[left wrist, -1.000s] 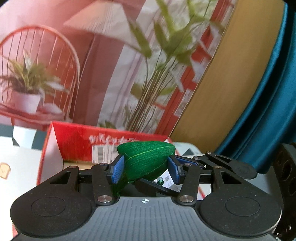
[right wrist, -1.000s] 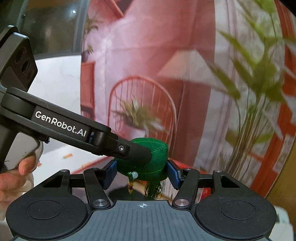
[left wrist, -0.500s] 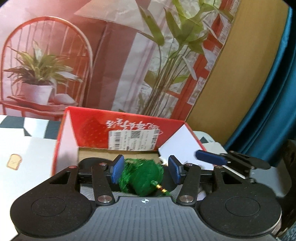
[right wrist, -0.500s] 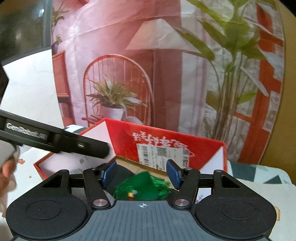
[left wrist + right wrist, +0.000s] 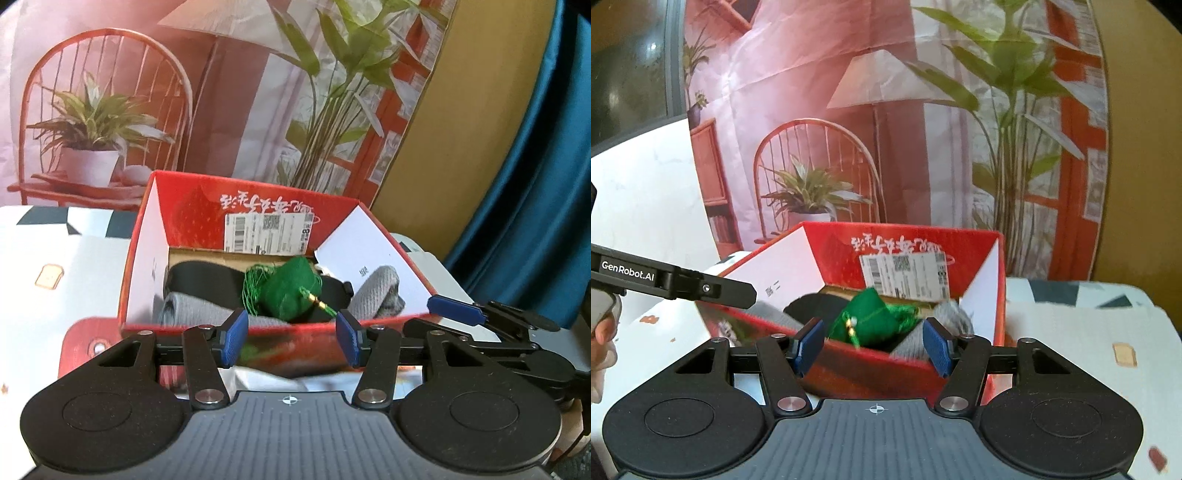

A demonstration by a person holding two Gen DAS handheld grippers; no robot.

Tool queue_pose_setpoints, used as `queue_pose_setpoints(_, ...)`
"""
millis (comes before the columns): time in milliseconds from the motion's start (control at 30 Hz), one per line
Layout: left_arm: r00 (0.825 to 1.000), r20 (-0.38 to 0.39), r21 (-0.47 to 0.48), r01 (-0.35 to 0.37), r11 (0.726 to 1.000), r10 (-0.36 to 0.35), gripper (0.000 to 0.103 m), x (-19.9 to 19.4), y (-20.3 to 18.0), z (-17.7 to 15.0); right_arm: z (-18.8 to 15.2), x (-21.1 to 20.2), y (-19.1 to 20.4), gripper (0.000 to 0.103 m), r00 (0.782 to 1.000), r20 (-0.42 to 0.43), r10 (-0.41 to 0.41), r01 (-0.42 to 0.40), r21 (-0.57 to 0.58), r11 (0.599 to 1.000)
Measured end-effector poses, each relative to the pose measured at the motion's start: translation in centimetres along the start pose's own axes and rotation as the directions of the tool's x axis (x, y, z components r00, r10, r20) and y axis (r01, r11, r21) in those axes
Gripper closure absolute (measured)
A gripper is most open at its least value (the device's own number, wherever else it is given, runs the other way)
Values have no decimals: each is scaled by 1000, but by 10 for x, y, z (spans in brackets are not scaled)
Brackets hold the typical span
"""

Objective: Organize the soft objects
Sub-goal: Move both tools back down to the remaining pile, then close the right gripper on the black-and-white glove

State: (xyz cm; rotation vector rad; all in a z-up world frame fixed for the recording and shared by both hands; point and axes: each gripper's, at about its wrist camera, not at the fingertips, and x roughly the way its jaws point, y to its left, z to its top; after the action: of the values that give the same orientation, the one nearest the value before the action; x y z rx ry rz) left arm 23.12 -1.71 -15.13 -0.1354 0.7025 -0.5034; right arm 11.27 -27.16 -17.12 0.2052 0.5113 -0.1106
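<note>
- Backdrop (image 5: 229, 110) printed with a chair, a lamp and leafy plants hangs behind the table; it is thin creased sheeting, flat and matte.
- Red cardboard box (image 5: 258, 210) stands open on the patterned tablecloth (image 5: 55, 258), its flaps up, a white shipping label on the far wall; stiff, glossy outside, white inside.
- Grey knitted pieces (image 5: 376, 299) and a black fabric item (image 5: 207, 277) already lie in the box, ribbed and limp.
- Green fabric sachet (image 5: 291, 295), which both grippers clamped a second ago, now rests inside the box on top of those pieces; it is plump, woven, with a thread tassel and a beaded cord.
- Left gripper (image 5: 291, 341) has let go: its blue pads stand about half apart, nothing between them, just short of the box's near wall.
- Right gripper (image 5: 873, 345) is likewise about half open and empty.
- Judged from this, the sachet's placement looks done and another soft item comes next.
</note>
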Motion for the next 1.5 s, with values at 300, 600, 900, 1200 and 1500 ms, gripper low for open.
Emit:
queue_pose_setpoints(300,996,52,35,-77,996,75,48,-42,3,-47,-33,-41,21,47,999,46,2,-4,48,999)
queue_pose_setpoints(600,989,45,-29,-137,990,138,48,-64,26,-85,-88,-64,45,49,998,15,-55,54,69,996)
queue_pose_setpoints(900,985,15,-46,-170,984,171,48,-62,29,-114,-110,-56,60,49,996,-84,-18,24,70,997)
queue_pose_setpoints(1200,980,1,-112,-198,974,199,48,-61,43,-120,-113,-20,75,48,988,-156,15,-13,10,1000)
queue_pose_setpoints(1500,978,-25,-131,-207,970,206,48,-56,47,-125,-122,5,87,73,969,-246,39,-51,-41,998)
